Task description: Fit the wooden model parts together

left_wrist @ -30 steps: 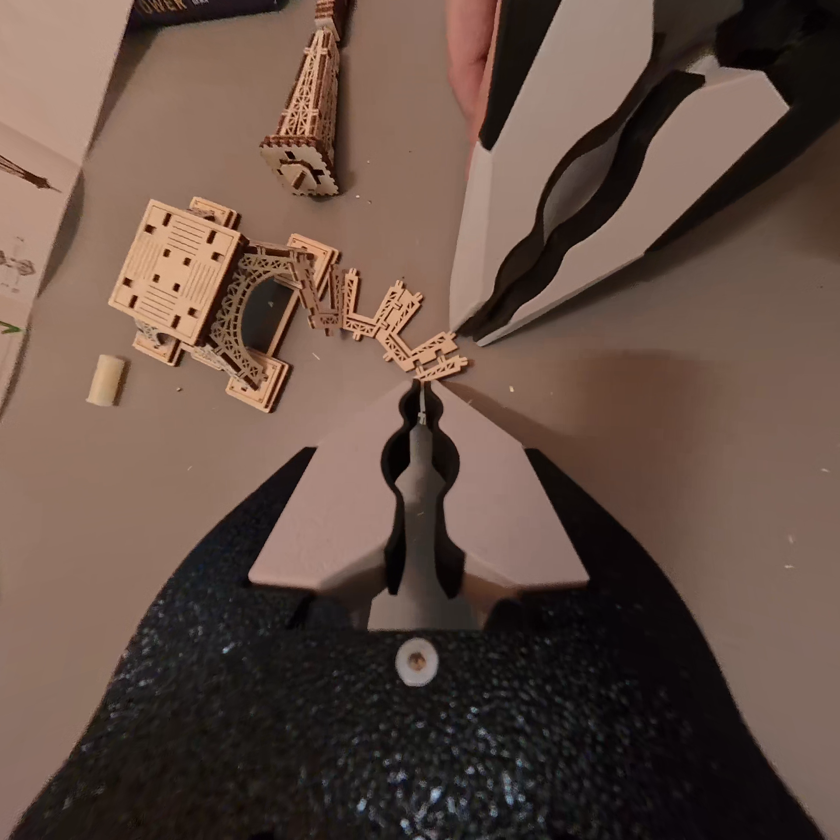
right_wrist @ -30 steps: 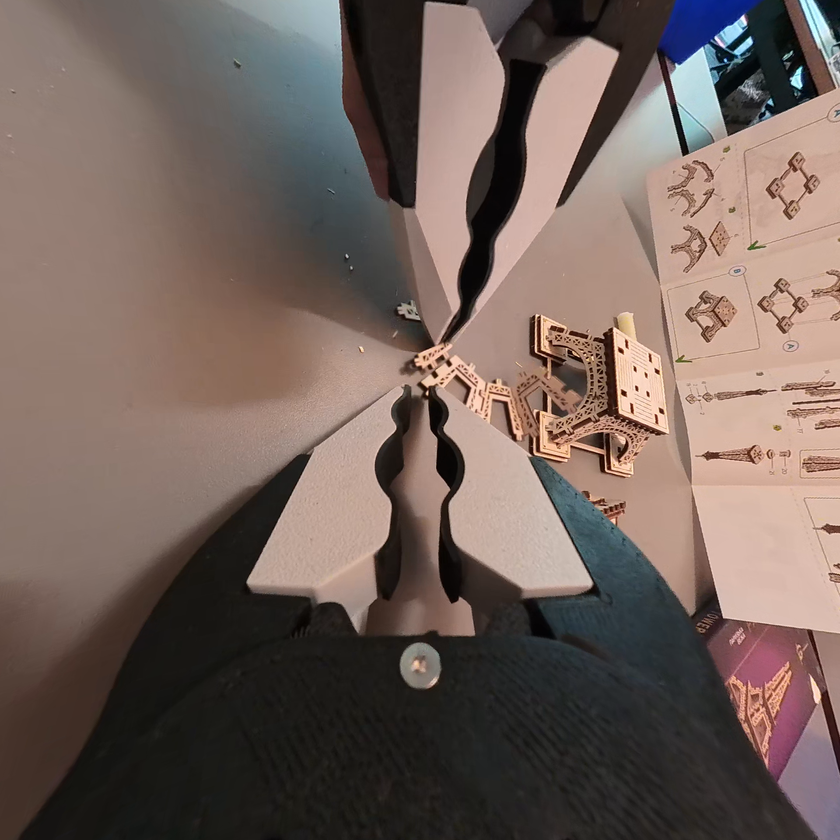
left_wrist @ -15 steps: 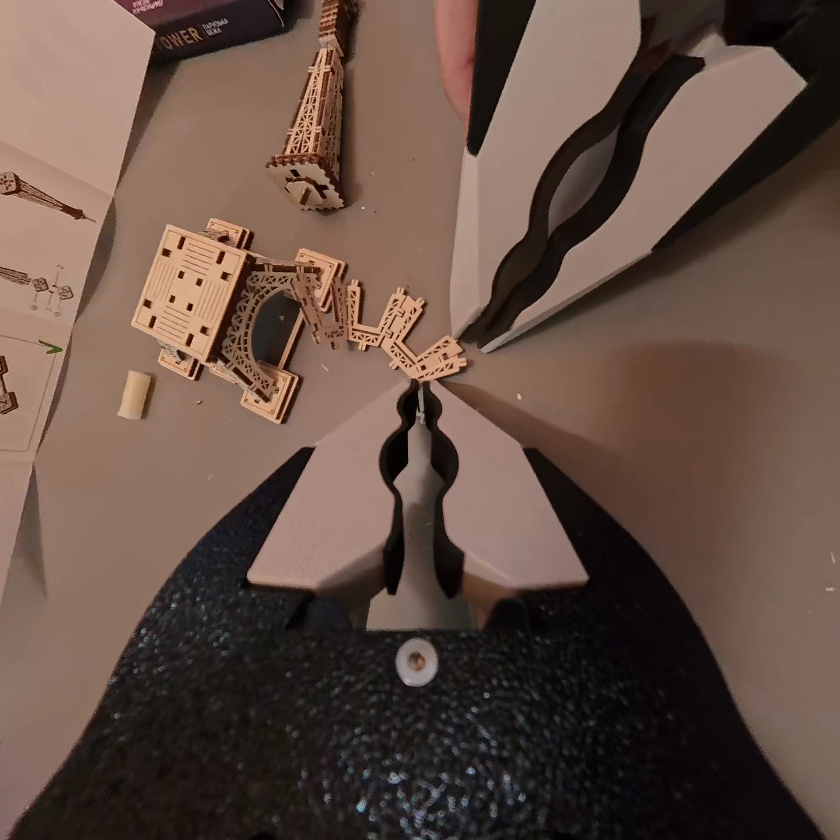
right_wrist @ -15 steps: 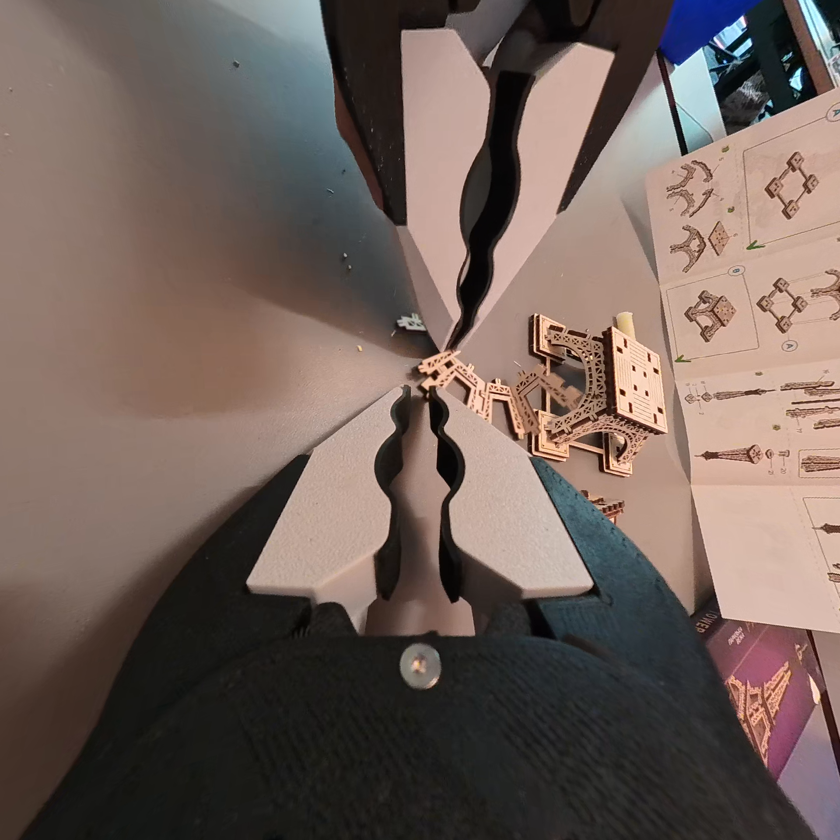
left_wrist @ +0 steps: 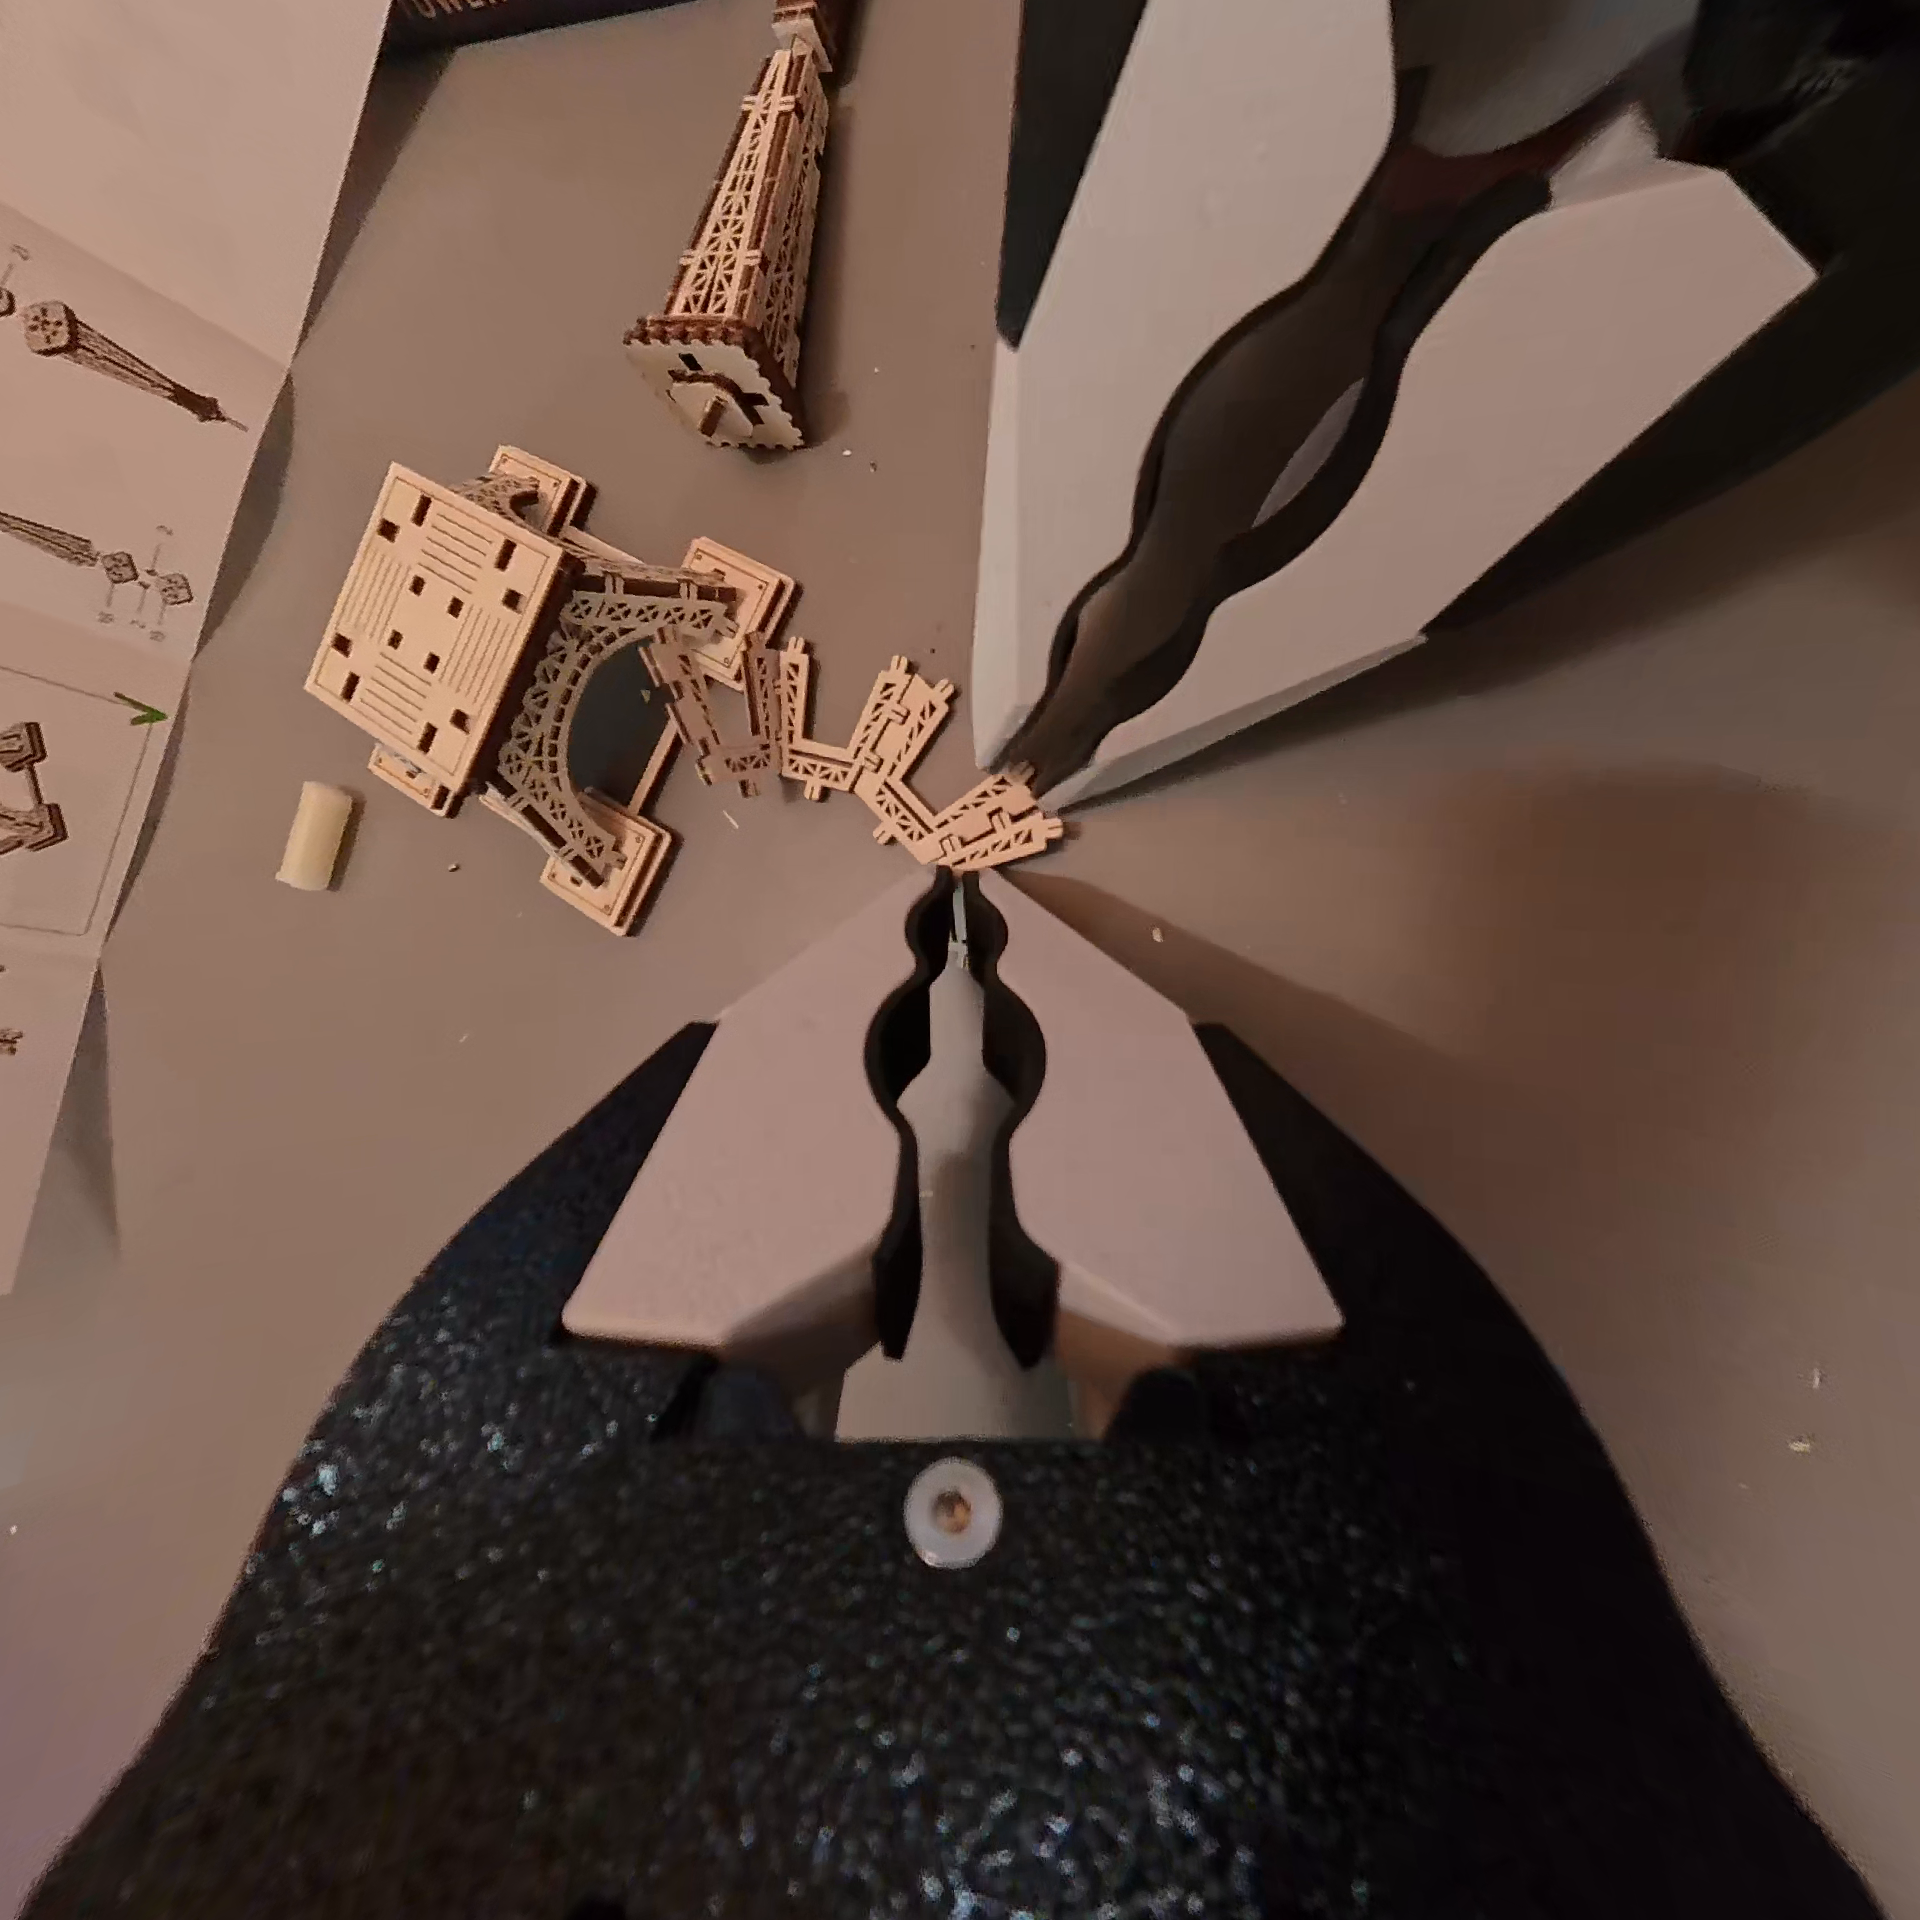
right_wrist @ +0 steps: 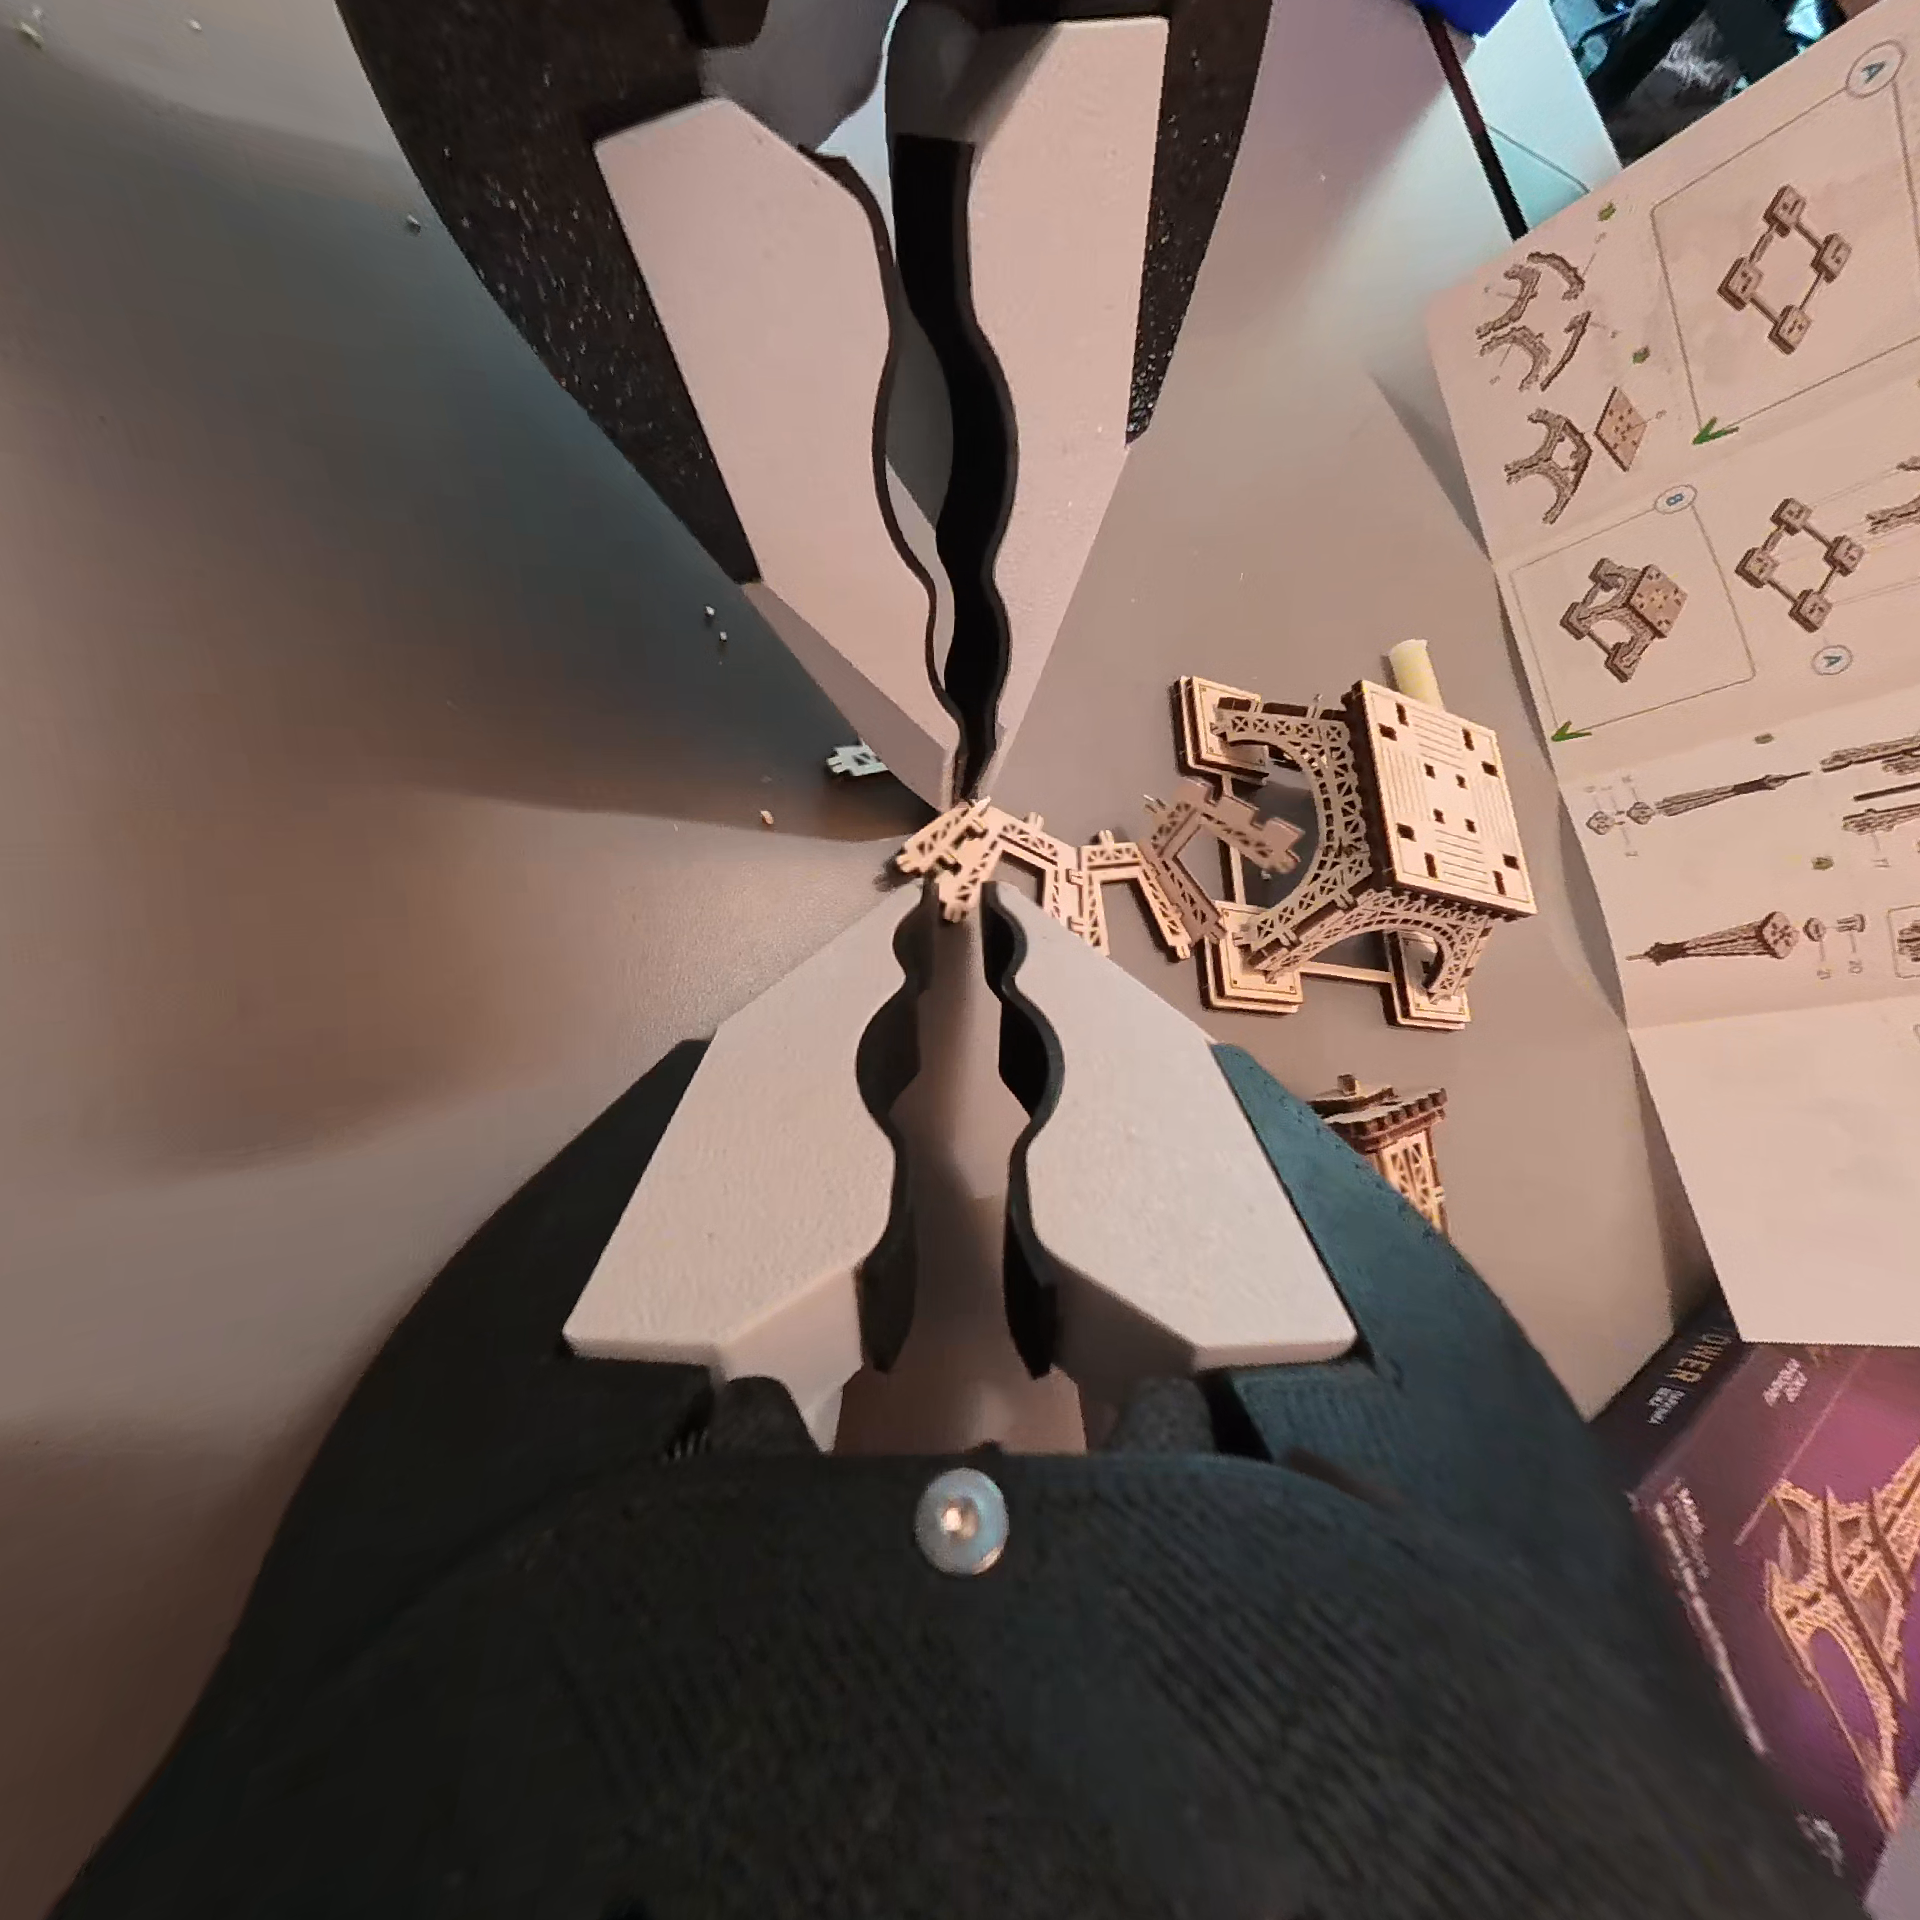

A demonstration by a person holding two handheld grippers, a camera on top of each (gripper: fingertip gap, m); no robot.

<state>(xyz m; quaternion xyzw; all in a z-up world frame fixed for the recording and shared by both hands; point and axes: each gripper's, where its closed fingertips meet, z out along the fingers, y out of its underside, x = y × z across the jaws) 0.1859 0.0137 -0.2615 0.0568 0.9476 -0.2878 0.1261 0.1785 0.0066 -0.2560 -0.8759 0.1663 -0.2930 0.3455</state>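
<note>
- We see pale laser-cut wood, matt, in the lattice strips [left_wrist: 914, 769] and the base [left_wrist: 499, 675].
- The table [left_wrist: 1507, 987] looks smooth, matt grey.
- The left gripper [left_wrist: 954, 883] has matt grey plastic fingers [left_wrist: 790, 1122] on a black, speckled, rough body.
- The leaflet [right_wrist: 1714, 520] is matt paper; the box [right_wrist: 1797, 1538] is glossy card.

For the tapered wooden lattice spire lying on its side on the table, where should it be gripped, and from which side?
Probably across the wide base end of the tapered wooden lattice spire, coming from above with one finger on each long flank. It lies flat on the grey table, so those flanks are exposed; the narrow tip runs out of frame and looks more fragile.
</note>
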